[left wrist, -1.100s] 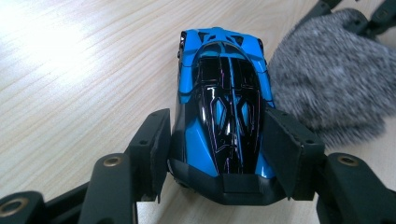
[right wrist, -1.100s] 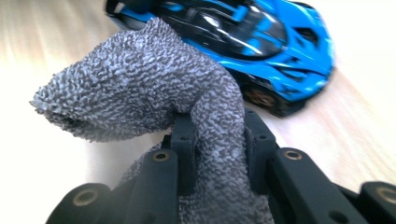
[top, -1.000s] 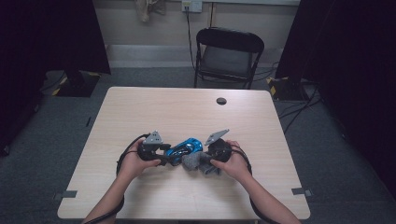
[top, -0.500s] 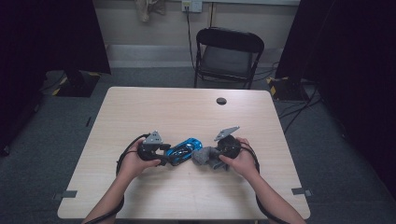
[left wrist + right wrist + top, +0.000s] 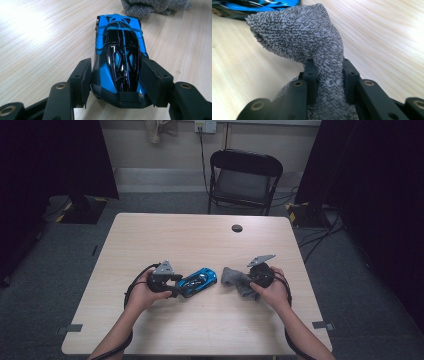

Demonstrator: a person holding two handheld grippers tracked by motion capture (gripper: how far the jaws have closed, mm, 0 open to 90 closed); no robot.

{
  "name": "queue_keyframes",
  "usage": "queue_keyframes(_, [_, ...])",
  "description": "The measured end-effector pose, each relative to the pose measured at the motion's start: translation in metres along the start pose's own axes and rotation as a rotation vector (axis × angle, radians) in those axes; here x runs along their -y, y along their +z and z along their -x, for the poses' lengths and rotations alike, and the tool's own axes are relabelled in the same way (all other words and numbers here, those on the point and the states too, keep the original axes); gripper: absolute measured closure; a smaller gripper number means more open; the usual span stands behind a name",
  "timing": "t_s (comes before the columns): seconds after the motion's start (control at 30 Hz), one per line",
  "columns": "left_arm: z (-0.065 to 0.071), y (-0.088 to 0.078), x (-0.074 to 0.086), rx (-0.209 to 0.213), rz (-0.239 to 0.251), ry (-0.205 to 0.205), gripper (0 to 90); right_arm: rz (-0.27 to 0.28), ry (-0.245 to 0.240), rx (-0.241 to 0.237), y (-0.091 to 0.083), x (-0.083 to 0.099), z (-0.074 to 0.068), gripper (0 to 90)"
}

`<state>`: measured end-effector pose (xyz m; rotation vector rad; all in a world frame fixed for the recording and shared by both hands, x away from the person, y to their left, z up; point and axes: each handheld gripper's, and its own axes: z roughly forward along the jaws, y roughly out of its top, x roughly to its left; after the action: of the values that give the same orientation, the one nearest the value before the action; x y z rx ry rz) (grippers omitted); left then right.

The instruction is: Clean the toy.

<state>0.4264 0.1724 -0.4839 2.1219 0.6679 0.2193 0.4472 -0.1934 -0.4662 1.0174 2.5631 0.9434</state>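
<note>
Desk (image 5: 200,240): A big, pale wood desk. The toy car and the cloth both lie near its front edge, toward 6 o'clock from the middle.
Chair (image 5: 243,180): A dark folding chair stands past the far edge, at 12 o'clock.
Cloth (image 5: 235,278): A fuzzy grey cloth, bunched up. It sits at about 3 o'clock from the car, with a small gap of bare desk between them, so they are not touching.
Toy car (image 5: 197,281): A shiny blue and black car on the desk. Its nose points away from the left hand, toward 2 o'clock.
Left tool (image 5: 117,75): Its two black jaws squeeze the back end of the car, one on each side. The car lies straight ahead of it, at 12 o'clock in the left gripper view.
Right tool (image 5: 328,72): Its jaws are pinched tight on the cloth. A fold of cloth sticks up and out in front of it.
Black dot (image 5: 237,228): A small round dark spot on the desk, far back at 1 o'clock.
Step in hand: It looks like wiping the car with the cloth.
How to do it well: Hold the car steady and flat. Bring the cloth back to the car softly. Rub with the loose fold, not the hard jaws, so the shiny top does not get scratched.
</note>
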Motion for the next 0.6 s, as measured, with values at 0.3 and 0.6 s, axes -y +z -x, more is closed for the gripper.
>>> queue_keyframes(0.3, [0.001,0.0,0.0,-0.003,-0.004,0.001,43.8,0.007,0.026,0.04,-0.004,0.003,0.005,70.5])
queue_keyframes(0.6, [0.002,0.005,-0.007,-0.043,-0.012,-0.004,28.1,0.02,0.089,0.014,0.005,0.01,0.009,69.0])
